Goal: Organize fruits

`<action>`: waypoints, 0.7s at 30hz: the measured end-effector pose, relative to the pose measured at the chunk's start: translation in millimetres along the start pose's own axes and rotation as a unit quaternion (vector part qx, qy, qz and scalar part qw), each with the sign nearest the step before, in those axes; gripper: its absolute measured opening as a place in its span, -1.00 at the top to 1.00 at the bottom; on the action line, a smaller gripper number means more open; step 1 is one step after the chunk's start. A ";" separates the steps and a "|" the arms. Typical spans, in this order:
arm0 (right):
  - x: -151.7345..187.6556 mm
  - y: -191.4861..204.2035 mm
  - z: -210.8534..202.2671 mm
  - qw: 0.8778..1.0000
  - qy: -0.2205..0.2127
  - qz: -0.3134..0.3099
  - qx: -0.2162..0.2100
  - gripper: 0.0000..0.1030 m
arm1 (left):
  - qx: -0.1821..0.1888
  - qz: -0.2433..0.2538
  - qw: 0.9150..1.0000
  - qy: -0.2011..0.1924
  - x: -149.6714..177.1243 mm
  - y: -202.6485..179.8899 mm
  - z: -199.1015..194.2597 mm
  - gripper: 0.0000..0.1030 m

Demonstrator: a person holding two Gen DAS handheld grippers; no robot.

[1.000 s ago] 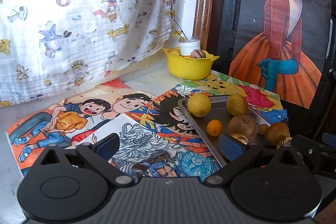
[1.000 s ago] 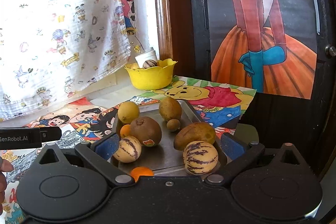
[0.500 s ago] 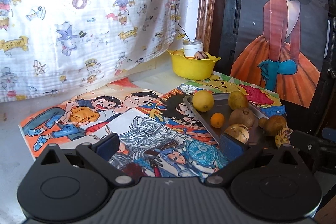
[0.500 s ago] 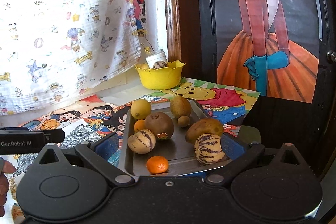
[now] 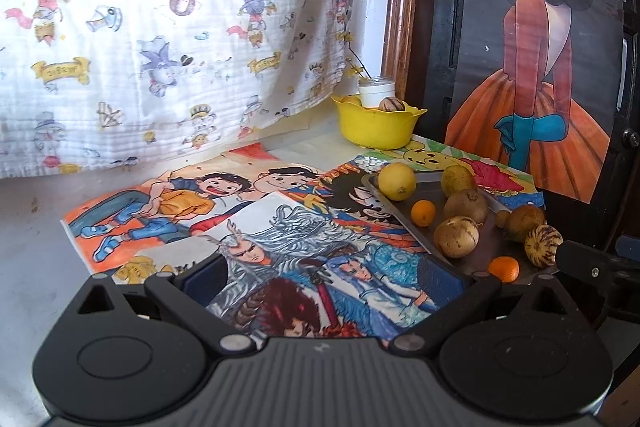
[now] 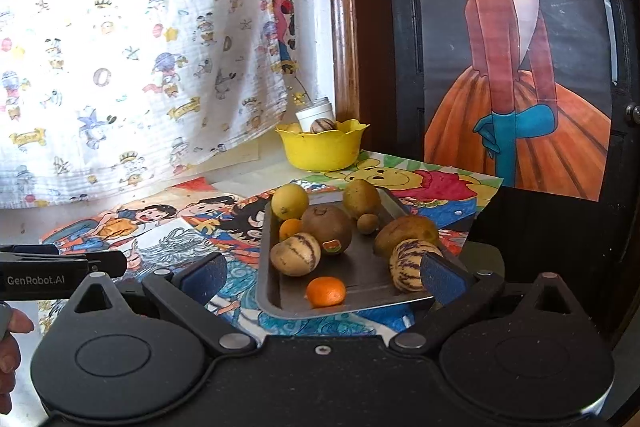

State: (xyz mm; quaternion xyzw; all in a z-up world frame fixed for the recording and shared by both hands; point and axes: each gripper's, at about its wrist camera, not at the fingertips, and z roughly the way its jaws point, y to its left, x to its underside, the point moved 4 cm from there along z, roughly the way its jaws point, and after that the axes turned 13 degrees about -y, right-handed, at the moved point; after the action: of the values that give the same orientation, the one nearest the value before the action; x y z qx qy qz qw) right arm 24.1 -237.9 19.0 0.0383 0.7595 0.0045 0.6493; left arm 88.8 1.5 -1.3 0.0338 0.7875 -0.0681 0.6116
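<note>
1. Right now my left gripper hangs with its jaws spread wide and holding nothing, only the cartoon drawings lying beneath the gap.
2. Off to its right sits the metal tray of fruit, well ahead of the right fingertip.
3. My right gripper is also wide open and empty; the tray lies between its fingers, a small orange nearest the gap, a striped melon just beside my right pad.
4. Farther ahead stands the yellow bowl, with fruit in it.
</note>
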 end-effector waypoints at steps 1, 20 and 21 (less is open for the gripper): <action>1.0 0.9 -1.8 1.000 -0.001 -0.001 -0.001 -0.99 | -0.001 0.000 1.000 -0.001 1.6 1.4 -2.5 -0.99; 23.8 19.1 -28.6 0.999 -0.017 -0.010 -0.029 -0.99 | -0.006 0.012 1.000 -0.011 25.7 17.5 -33.6 -0.99; 24.7 20.2 -29.5 0.999 -0.018 -0.011 -0.031 -0.99 | -0.007 0.011 1.000 -0.012 26.5 17.8 -35.1 -0.99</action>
State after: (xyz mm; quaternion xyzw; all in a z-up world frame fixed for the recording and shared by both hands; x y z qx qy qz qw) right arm -7.7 -214.9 0.4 0.0096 0.7475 0.0199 0.6639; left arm 51.0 23.6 -19.6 0.0374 0.7801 -0.0561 0.6220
